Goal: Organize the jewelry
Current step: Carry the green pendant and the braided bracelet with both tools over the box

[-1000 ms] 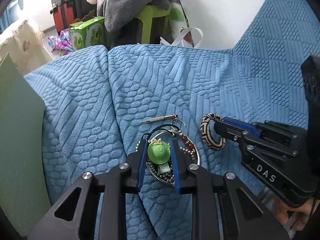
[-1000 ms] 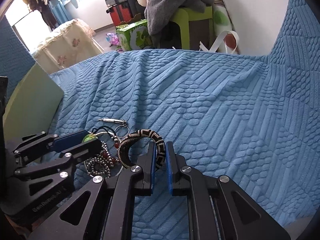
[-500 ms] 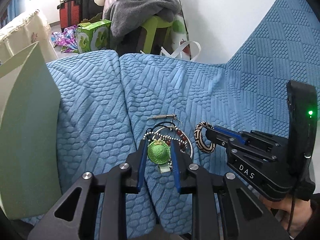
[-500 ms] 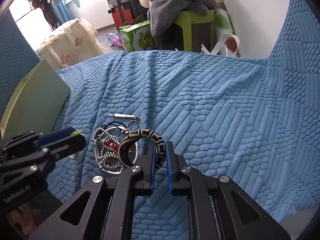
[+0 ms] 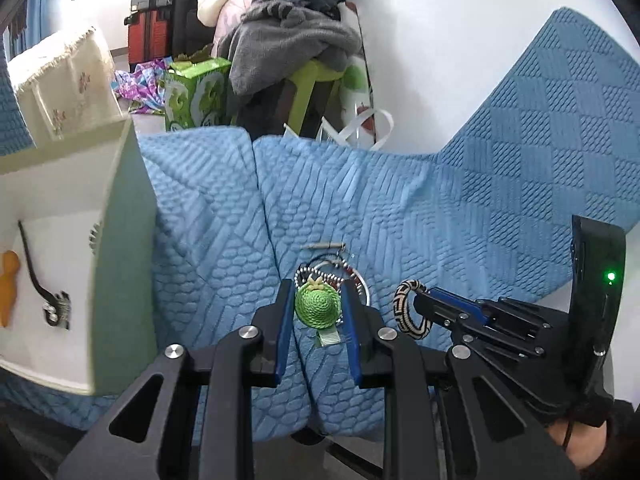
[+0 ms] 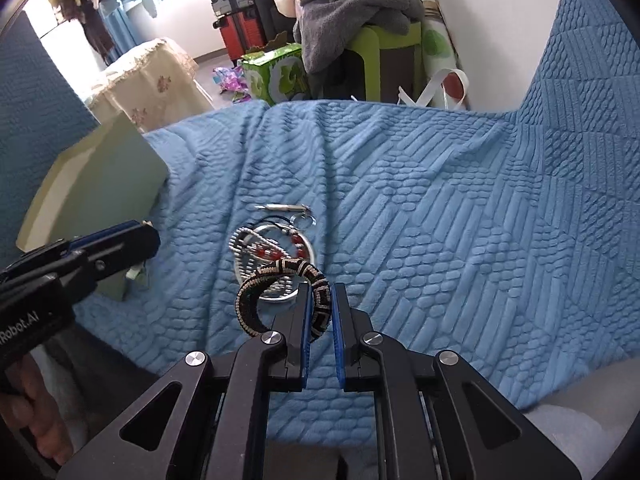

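My left gripper (image 5: 317,292) is shut on a green hat-shaped hair clip (image 5: 318,306) and holds it above the blue blanket. My right gripper (image 6: 320,292) is shut on a black-and-cream woven bracelet (image 6: 276,284), which also shows in the left wrist view (image 5: 408,312). A pile of jewelry (image 6: 272,256) lies on the blanket below: a silver bangle, a bead chain, red beads and a key ring with a small metal tool (image 6: 282,208). An open pale green box (image 5: 80,248) stands at the left, with a black item and an orange piece inside.
The blue textured blanket (image 6: 440,220) covers the sofa seat and rises at the right. Beyond its far edge are a green stool with grey clothes (image 5: 296,52), a green carton (image 5: 196,92) and suitcases.
Both grippers have risen and pulled back with the hat clip and the bracelet. The jewelry pile stays on the blanket. The open green box has come into the left wrist view.
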Demonstrator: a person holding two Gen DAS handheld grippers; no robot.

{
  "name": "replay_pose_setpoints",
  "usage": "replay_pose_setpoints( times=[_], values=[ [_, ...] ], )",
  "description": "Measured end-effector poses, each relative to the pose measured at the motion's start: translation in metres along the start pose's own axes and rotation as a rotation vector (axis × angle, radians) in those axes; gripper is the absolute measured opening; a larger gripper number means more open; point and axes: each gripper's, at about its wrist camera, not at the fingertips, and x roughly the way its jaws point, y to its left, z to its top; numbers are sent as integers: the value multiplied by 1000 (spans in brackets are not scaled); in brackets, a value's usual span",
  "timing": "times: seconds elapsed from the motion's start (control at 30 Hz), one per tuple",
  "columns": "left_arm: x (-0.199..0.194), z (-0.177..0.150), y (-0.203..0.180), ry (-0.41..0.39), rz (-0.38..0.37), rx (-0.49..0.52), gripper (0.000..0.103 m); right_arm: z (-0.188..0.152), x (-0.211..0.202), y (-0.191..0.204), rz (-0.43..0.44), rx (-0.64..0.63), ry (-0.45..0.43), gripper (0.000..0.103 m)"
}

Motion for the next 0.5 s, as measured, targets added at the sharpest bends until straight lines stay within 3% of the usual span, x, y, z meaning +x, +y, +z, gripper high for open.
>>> replay_pose_setpoints(
  times=[0.5],
  values=[
    [-111,39,25,-116,45,-14,24,57,-95,55,72,-12,-143,8]
  ],
)
